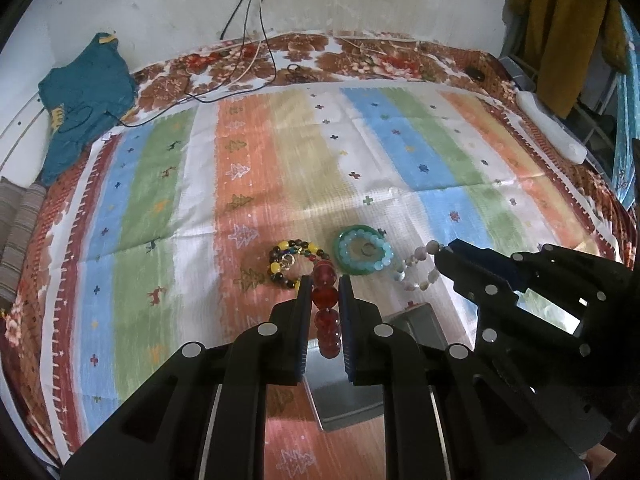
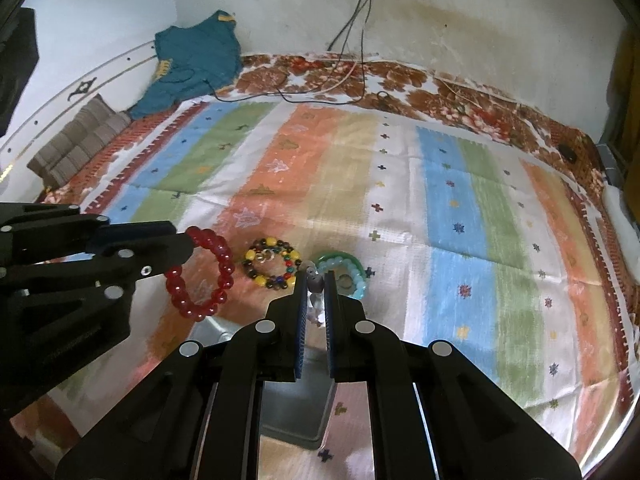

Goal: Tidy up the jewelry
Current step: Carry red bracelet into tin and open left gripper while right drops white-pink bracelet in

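My left gripper (image 1: 325, 280) is shut on a red bead bracelet (image 1: 327, 312), which hangs as a ring in the right wrist view (image 2: 204, 276). My right gripper (image 2: 316, 276) is shut on a pale pastel bead bracelet (image 2: 315, 280), seen dangling in the left wrist view (image 1: 418, 268). Both are held above a metal tray (image 1: 344, 396) that also shows under the right gripper (image 2: 296, 408). A multicolour bead bracelet (image 1: 292, 260) and a light blue bead bracelet on a green bangle (image 1: 364, 251) lie on the striped cloth (image 1: 280, 168).
Cables (image 1: 248, 64) run down the back wall onto the floral bedspread. A teal garment (image 1: 86, 96) lies at the back left, a striped cushion (image 2: 76, 144) beside it. A white object (image 1: 552, 128) sits at the right edge, with hanging clothes (image 1: 564, 24) beyond.
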